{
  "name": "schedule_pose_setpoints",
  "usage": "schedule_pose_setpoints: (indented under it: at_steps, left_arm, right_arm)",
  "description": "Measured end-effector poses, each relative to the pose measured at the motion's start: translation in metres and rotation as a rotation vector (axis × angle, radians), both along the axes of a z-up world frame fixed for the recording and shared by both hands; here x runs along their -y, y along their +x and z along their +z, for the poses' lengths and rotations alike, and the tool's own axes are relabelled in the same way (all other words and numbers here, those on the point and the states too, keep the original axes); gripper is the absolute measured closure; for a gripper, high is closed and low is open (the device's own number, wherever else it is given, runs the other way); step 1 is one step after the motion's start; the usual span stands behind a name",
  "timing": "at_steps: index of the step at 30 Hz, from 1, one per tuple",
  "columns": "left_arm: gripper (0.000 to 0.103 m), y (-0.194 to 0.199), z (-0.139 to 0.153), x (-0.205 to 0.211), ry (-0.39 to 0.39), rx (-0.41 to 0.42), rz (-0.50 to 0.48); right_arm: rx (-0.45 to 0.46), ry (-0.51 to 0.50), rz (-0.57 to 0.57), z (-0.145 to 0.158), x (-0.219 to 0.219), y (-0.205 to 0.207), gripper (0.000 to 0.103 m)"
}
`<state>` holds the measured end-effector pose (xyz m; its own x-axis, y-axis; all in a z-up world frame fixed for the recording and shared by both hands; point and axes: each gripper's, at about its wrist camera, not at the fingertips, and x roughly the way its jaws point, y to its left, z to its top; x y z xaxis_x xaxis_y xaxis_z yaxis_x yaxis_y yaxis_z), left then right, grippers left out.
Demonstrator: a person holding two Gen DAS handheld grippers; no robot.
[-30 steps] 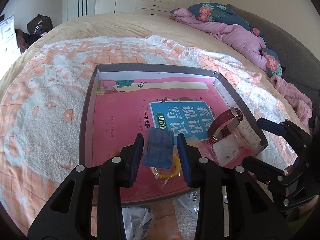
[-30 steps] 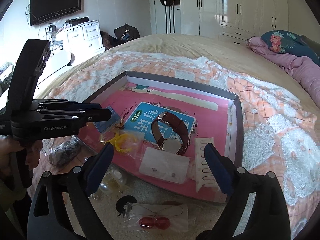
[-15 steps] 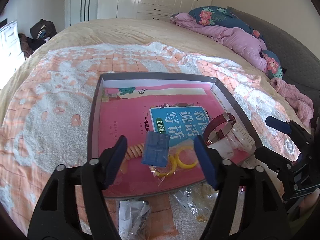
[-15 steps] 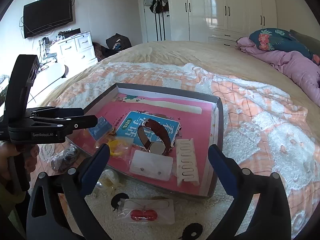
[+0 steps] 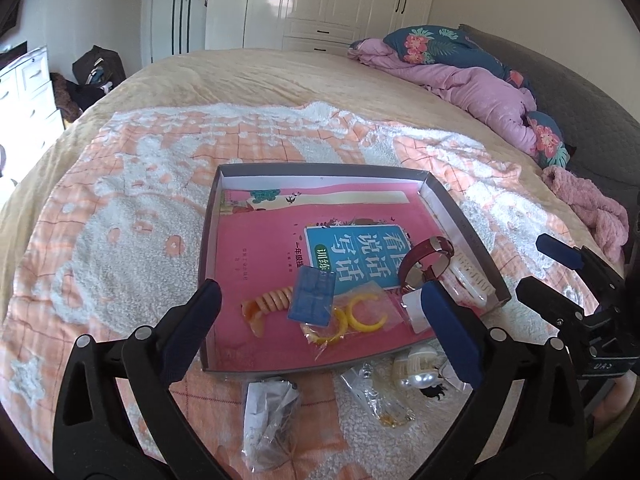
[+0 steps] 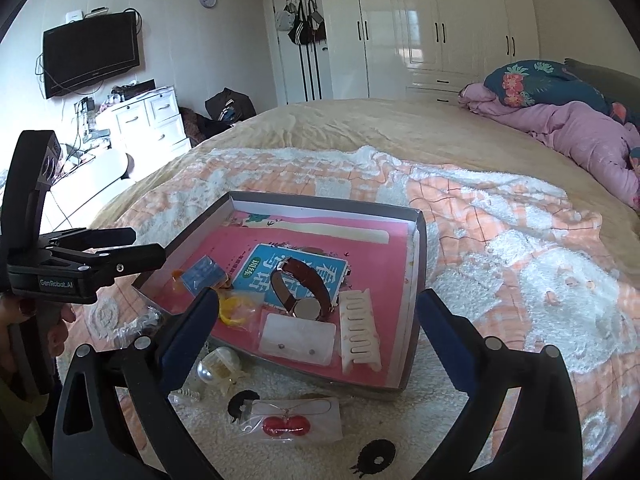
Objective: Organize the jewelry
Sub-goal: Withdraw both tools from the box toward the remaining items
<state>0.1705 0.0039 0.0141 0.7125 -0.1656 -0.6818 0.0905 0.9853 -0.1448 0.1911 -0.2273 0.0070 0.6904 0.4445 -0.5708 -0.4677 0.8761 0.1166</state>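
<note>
Blue packet (image 5: 313, 295) now lies freed in the tray (image 5: 208, 216); both claws spread wide, empty.

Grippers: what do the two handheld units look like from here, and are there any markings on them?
Both are black plastic frames with silver rivets and two long fingers tipped with dark blue pads. The left gripper and right gripper look alike. In the right wrist view the left unit's side reads "GenRobot.AI" in white, above a pistol-style grip. No cables show. The hand holding it has dark red nail polish.
</note>
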Motion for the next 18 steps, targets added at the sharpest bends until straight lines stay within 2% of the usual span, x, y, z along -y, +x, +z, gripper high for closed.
schedule_pose_setpoints:
  at_steps: [18]
  left_arm:
    - [0.01, -0.032, 0.029, 0.0, -0.024, 0.065, 0.007]
  right_arm:
    - [0.054, 0.045, -0.023, 0.027, 0.017, -0.027, 0.004]
